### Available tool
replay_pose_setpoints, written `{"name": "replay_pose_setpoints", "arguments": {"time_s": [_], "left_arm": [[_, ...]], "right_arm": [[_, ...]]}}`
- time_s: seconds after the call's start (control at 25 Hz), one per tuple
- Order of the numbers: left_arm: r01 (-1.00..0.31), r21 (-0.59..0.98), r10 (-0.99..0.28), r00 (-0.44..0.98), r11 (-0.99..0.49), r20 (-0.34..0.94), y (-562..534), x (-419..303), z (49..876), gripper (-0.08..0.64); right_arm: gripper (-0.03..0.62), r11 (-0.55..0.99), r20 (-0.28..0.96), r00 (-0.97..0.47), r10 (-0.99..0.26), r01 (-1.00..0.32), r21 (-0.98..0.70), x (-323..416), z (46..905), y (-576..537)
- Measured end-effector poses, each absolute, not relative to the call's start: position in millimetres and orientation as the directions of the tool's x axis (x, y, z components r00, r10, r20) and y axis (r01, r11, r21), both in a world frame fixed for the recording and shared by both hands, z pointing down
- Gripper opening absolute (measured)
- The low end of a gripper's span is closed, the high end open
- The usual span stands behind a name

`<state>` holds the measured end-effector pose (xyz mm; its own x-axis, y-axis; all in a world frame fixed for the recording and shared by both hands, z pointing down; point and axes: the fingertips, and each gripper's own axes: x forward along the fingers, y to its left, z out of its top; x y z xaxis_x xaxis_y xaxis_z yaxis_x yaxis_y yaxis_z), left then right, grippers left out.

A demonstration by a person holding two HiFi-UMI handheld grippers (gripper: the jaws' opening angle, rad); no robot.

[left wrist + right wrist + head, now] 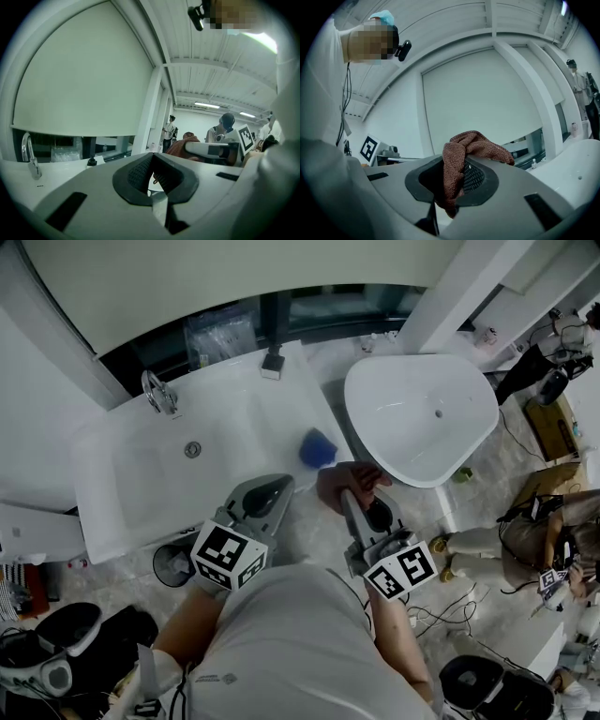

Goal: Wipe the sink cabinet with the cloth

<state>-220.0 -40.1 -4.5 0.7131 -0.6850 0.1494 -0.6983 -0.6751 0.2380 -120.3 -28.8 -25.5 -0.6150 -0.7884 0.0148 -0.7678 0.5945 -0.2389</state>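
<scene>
The right claw (457,174) is clamped almost shut on a fold of the brown cloth (476,143). Most of the fabric is bunched loose over one jaw rather than trapped between the two. With so little pinched, the cloth could likely drag out of the grip once it is pressed and pulled along a surface. The loose bunch may also wipe unevenly.

The left claw (152,171) is closed with nothing in it, held just left of the right one.

Both hover at the near right corner of the sink cabinet (112,531), and the cloth seems not yet to touch it. A small blue object (317,447) sits on the counter (253,409) just beyond the cloth, and a careless sweep could knock it off the right edge.
</scene>
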Motion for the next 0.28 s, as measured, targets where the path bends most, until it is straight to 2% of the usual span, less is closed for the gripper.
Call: {"name": "replay_pose_setpoints", "arguments": {"time_s": [0.28], "left_arm": [[-0.686, 0.25, -0.677, 0.724, -0.684, 0.134, -34.3, -226.6, -7.2, 0.012]], "right_arm": [[0.063, 0.591, 0.005, -0.612, -0.791, -0.766, -0.254, -124.7, -26.5, -26.8]]}}
